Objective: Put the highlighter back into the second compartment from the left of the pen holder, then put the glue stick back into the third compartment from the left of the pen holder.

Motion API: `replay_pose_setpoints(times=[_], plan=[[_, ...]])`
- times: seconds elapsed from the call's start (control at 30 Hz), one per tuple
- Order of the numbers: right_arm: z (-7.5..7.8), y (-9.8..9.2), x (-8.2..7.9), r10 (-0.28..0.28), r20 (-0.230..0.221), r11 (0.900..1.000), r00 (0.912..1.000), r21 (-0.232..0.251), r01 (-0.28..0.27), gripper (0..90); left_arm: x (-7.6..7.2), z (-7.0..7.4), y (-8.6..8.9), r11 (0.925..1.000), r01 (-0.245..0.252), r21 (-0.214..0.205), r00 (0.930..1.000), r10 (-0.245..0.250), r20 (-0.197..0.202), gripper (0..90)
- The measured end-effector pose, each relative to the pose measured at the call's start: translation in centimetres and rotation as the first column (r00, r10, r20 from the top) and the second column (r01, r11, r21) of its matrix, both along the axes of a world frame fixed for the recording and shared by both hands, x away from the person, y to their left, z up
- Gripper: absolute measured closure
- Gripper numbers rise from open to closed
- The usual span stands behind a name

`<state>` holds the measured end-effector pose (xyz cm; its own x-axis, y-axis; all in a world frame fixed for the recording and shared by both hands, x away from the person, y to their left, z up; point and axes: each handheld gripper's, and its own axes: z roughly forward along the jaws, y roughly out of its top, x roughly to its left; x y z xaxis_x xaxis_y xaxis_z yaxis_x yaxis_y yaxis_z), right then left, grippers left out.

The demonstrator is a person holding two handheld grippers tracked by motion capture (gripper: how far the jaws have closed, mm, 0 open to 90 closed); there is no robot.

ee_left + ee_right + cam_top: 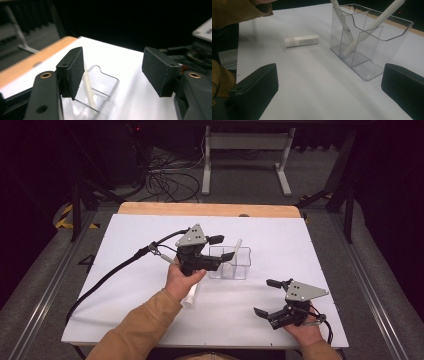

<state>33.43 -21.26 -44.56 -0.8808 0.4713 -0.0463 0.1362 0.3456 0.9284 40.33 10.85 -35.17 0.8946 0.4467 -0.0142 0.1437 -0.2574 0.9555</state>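
A clear plastic organiser [235,266] with several compartments stands mid-table. A white stick [236,248] leans in it. My left gripper [222,248] hovers just above its left side, open, with nothing between the pads. In the left gripper view the organiser [106,83] and the stick [88,87] lie below the left pad [75,70]. My right gripper [265,297] rests open near the front right and faces the organiser [372,50]. There, two white sticks [374,23] cross inside it. A white tube [301,40] lies flat on the table, left of the organiser.
The white tube [190,296] lies under my left wrist. A white sheet [150,320] covers the table, with a wooden strip [210,209] along the far edge. The left gripper's cable [115,270] trails off to the left. Cables and a stand sit on the floor beyond.
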Motion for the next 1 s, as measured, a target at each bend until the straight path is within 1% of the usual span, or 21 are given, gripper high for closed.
replay_pose_setpoints(times=[0.07, 0.13, 0.17, 0.2, 0.27, 0.4, 0.53, 0.63, 0.67, 0.8, 0.83, 1.0], plan=[[0.0, 0.0, 0.0, 0.0, 0.0, 1.0, 1.0, 0.001, 0.0, 1.5, -0.4, 0.1, 0.4, 0.9999, -0.002, -0.017, 1.0, 0.002, 0.002, 32.5], [0.0, 0.0, 0.0, 0.0, -0.001, 1.0, 1.0, 0.002, 0.0, 1.5, -0.5, 0.1, 1.0, 0.9995, -0.006, -0.03, 1.0, 0.006, -0.008, 30.9], [0.1, 0.0, -0.1, 0.0, -0.001, 1.0, 1.0, 0.003, 0.0, 1.5, -0.6, 0.1, 1.2, 0.9996, -0.008, -0.028, 0.9999, 0.008, -0.013, 30.7], [0.1, 0.0, 0.0, -0.001, -0.001, 1.0, 1.0, 0.003, 0.001, 1.5, -0.7, 0.1, 1.3, 0.9998, -0.012, -0.017, 0.9999, 0.012, -0.008, 30.2], [0.0, 0.0, 0.0, -0.001, -0.001, 1.0, 1.0, 0.002, 0.001, 1.5, -1.0, 0.1, 1.7, 0.9996, -0.025, -0.012, 0.9997, 0.025, 0.004, 30.4], [0.0, 0.0, 0.0, -0.002, -0.003, 1.0, 1.0, 0.0, 0.002, 1.5, -1.3, -0.1, 2.3, 0.9995, -0.032, -0.005, 0.9995, 0.032, -0.006, 29.6], [0.1, -0.1, -0.1, -0.006, -0.001, 1.0, 1.0, 0.005, 0.006, 1.5, -1.7, -0.1, 2.5, 0.9983, -0.049, 0.03, 0.9987, 0.049, 0.015, 27.5], [0.0, 0.0, 0.0, -0.004, -0.001, 1.0, 1.0, 0.003, 0.004, 1.5, -2.2, 0.0, 2.6, 0.9978, -0.052, 0.042, 0.9984, 0.051, 0.026, 25.2], [0.0, 0.0, 0.0, -0.003, 0.0, 1.0, 1.0, 0.004, 0.003, 1.5, -2.4, 0.1, 2.6, 0.9977, -0.052, 0.043, 0.9984, 0.051, 0.024, 25.0], [0.1, 0.0, 0.0, -0.002, 0.0, 1.0, 1.0, 0.007, 0.002, 1.5, -3.0, 0.3, 2.9, 0.9958, -0.066, 0.063, 0.997, 0.064, 0.045, 24.6], [0.1, 0.0, -0.1, -0.002, 0.001, 1.0, 1.0, 0.005, 0.002, 1.5, -3.2, 0.3, 2.9, 0.9955, -0.066, 0.067, 0.997, 0.063, 0.044, 24.5], [0.2, -0.1, -0.1, -0.004, 0.006, 1.0, 1.0, 0.005, 0.004, 1.5, -4.0, 0.0, 3.1, 0.9893, -0.085, 0.119, 0.9957, 0.079, 0.049, 23.2]])
